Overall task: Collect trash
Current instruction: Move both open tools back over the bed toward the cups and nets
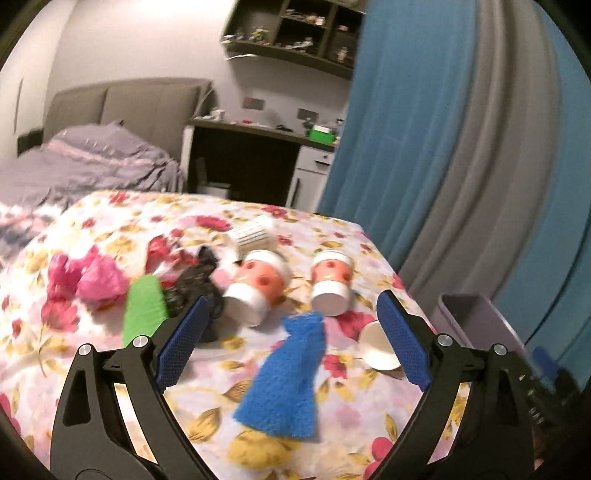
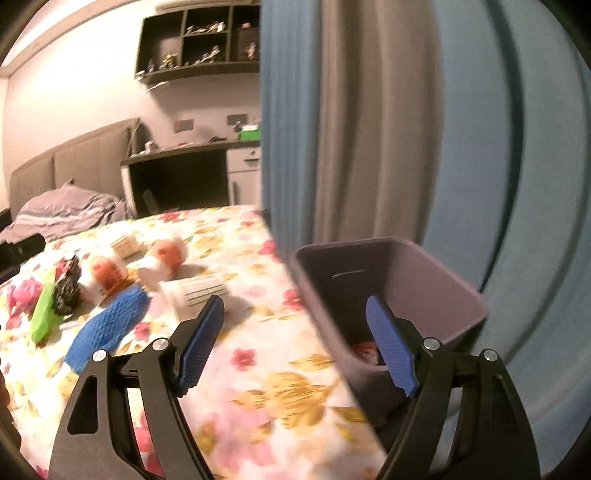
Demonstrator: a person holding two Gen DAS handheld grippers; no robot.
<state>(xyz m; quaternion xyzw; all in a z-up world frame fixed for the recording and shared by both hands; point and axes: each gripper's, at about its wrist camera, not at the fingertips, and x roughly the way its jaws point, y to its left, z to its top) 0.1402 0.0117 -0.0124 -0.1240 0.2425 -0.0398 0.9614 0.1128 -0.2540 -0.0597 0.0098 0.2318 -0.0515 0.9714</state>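
Observation:
Trash lies on a floral tablecloth (image 1: 110, 369): a blue foam net (image 1: 291, 373), a green foam piece (image 1: 144, 308), pink crumpled plastic (image 1: 94, 278), a black crumpled bag (image 1: 195, 284), two orange-patterned paper cups (image 1: 255, 291) (image 1: 331, 282), a striped cup (image 1: 251, 234) and a small white cup (image 1: 378, 347). My left gripper (image 1: 291, 328) is open and empty above the blue net. My right gripper (image 2: 295, 332) is open and empty at the table edge beside a purple bin (image 2: 424, 280) holding some trash (image 2: 365, 350). A striped cup (image 2: 195, 291) lies just ahead of its left finger.
The purple bin (image 1: 476, 317) stands off the table's right edge, by blue and grey curtains (image 1: 461, 147). A bed (image 1: 92, 162), a desk (image 1: 258, 147) and wall shelves (image 1: 295, 33) are behind the table.

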